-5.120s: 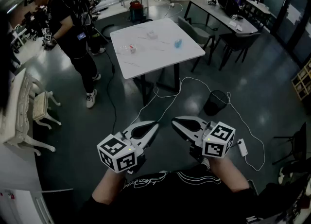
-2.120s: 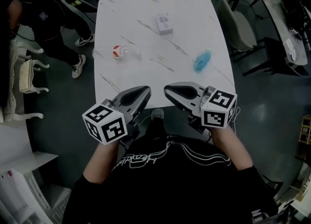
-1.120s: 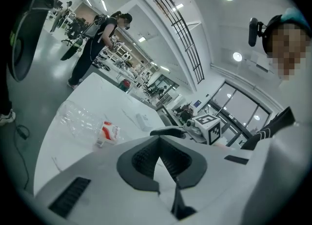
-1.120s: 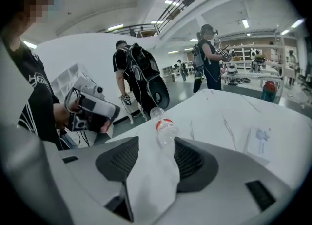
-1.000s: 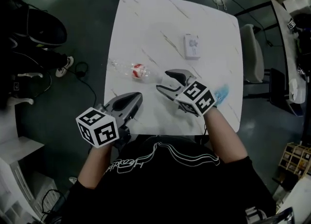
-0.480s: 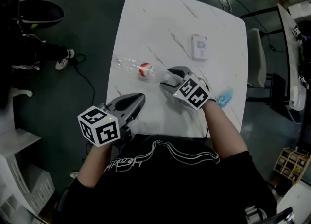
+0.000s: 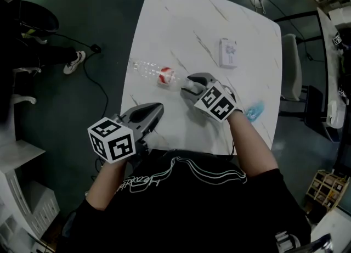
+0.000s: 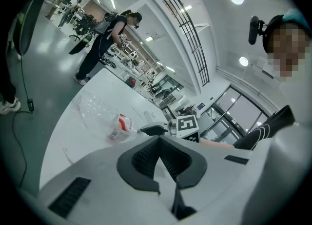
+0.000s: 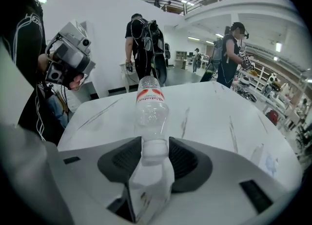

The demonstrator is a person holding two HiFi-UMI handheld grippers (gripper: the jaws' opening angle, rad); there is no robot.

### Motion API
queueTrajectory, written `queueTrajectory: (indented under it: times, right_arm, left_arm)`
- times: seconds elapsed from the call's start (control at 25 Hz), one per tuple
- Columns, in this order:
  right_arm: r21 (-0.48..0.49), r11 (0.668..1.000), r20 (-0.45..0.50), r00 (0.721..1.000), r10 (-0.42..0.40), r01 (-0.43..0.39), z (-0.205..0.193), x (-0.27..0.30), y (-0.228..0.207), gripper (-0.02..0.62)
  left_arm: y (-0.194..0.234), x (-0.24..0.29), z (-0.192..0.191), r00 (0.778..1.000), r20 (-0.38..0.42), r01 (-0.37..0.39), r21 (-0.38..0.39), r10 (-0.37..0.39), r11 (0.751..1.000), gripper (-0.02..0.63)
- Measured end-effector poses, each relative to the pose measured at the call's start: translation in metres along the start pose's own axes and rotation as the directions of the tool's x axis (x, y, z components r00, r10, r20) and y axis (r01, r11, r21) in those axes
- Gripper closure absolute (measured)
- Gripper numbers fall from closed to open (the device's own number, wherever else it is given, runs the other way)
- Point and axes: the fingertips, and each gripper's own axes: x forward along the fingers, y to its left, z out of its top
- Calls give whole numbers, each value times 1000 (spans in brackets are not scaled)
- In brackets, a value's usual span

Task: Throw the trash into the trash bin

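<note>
Mid-frame on the white table (image 7: 186, 21), plastic bottle (image 7: 152, 71) lies flat; right gripper (image 7: 189, 85) jaws have just been closing, now pinching its neck. Lower left, left gripper (image 7: 158, 107) jaws together, empty.

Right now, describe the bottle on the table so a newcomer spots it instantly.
On the white marbled table, look toward the left edge in the head view. A clear plastic bottle lies on its side; unlike the small white box and crumpled blue scrap, it carries a red and white label.
</note>
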Motion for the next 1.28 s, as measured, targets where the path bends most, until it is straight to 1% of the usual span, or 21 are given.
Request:
queueTrajectory:
  times: [0.08,0.16,0.36,0.6,0.72,0.8,0.92,1.08,1.16,1.28]
  right_arm:
    - [-3,1000,5,1000,-3,3,0,0,0,397]
    - [-8,1000,10,1000,-6,6,0,1,0,414]
    - [4,1000,15,1000,-23,23,5,2,1,416]
    - [28,999,45,998,-42,41,8,-2,7,418]
    - [62,996,81,994,-67,62,10,-6,9,419]
    - [98,994,104,992,-67,57,10,-10,13,419]
    - [139,989,137,988,-74,55,11,-18,18,419]
    - [171,982,168,980,-106,77,8,-35,25,419]
    - [200,976,197,972,-130,90,6,-47,27,420]
    - [245,963,249,952,-178,116,0,-71,30,420]
  left_arm:
    - [0,2,-1,1000,-2,-1,-7,1,1000,601]
    - [1,4,-2,1000,-8,0,-10,0,1000,601]
    - [0,4,-2,1000,-13,8,-10,-8,1000,601]
    - [0,5,-5,1000,-12,12,-4,-12,1000,601]
    - [2,4,-8,1000,-7,7,-13,-7,1000,601]
    - [2,3,-12,1000,-8,3,-16,-3,1000,601]
    - [-3,1,-14,1000,-5,-1,-7,1,1000,601]
    - [-13,1,-25,1000,-19,2,0,-2,1000,601]
    - [-19,5,-32,999,-35,7,8,-7,1000,601]
    - [-32,13,-43,998,-66,21,28,-19,999,601]
